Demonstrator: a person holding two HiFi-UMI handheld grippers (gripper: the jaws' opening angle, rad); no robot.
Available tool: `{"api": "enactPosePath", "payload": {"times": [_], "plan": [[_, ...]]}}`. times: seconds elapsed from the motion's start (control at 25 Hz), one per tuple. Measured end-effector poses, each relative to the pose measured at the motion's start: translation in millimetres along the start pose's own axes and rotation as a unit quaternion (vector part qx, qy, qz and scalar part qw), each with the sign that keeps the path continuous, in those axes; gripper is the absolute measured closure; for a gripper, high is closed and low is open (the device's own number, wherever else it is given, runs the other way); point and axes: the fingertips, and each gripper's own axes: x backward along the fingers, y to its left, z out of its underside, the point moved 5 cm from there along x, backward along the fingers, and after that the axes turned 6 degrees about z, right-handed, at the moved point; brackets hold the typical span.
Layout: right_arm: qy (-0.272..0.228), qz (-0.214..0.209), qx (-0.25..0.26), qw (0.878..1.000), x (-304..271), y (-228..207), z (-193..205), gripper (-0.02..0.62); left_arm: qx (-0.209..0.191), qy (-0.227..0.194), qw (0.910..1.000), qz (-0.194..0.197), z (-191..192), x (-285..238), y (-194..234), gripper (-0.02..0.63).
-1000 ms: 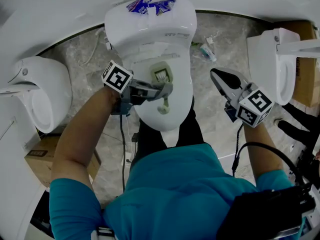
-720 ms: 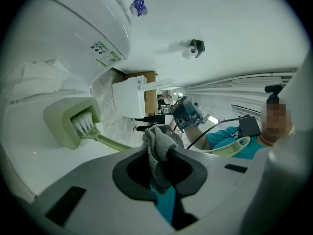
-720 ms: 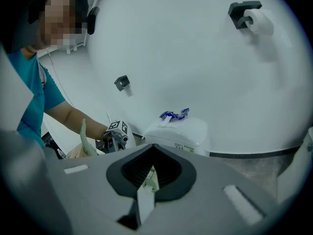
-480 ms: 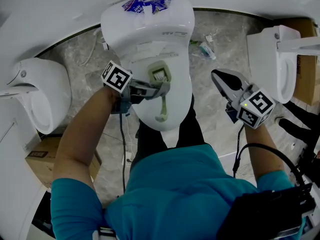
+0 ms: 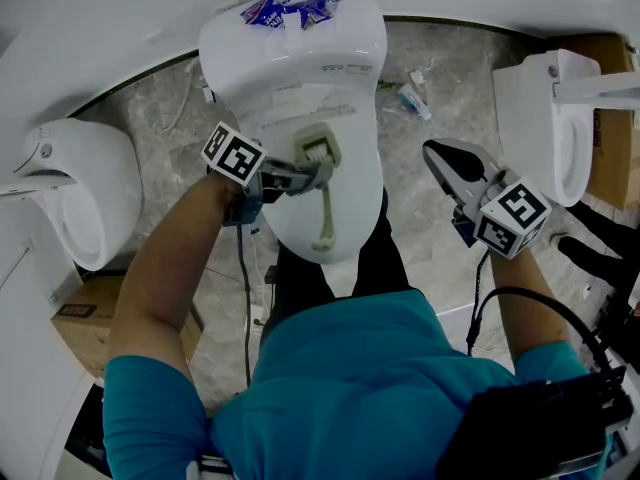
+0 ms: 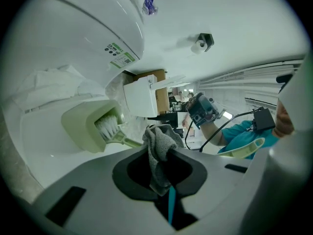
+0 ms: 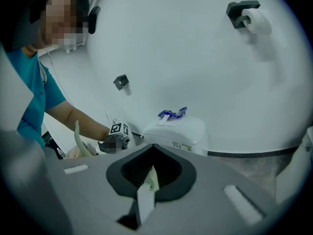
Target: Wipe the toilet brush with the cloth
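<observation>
Head view: toilet brush (image 5: 325, 203) lies along the closed lid of the toilet (image 5: 352, 98), head toward the tank, handle toward the lid's front edge. Left gripper (image 5: 318, 173) reaches in from the toilet's left side, tip at the handle just below the head. Right gripper (image 5: 430, 151) hangs off the toilet's right side, well apart from the brush. Judgement: the brush is loose on a curved lid, so stroke along the handle with light pressure or it may slide off; the free right gripper could steady the handle end. Left gripper view: 2 jaws clamped on the cloth (image 6: 158, 147), a grey knit wad bunched past the tips, just beside the handle; contact not certain. Keep the wad, not bare jaws, on the plastic. Brush is pale green: blocky head shell, short white bristles, slim handle ending in a loop. Right gripper view: jaws together, a thin pale strip (image 7: 148, 186) in the seam, not identifiable; toilet beyond.
</observation>
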Motion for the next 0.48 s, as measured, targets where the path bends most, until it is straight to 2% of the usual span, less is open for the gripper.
{"api": "enactPosePath", "payload": {"times": [0.48], "plan": [[0.002, 0.004, 0.007, 1.000, 3, 2, 3, 0.598, -0.021, 0.018, 0.9967, -0.076, -5, -1, 23, 0.568]]}}
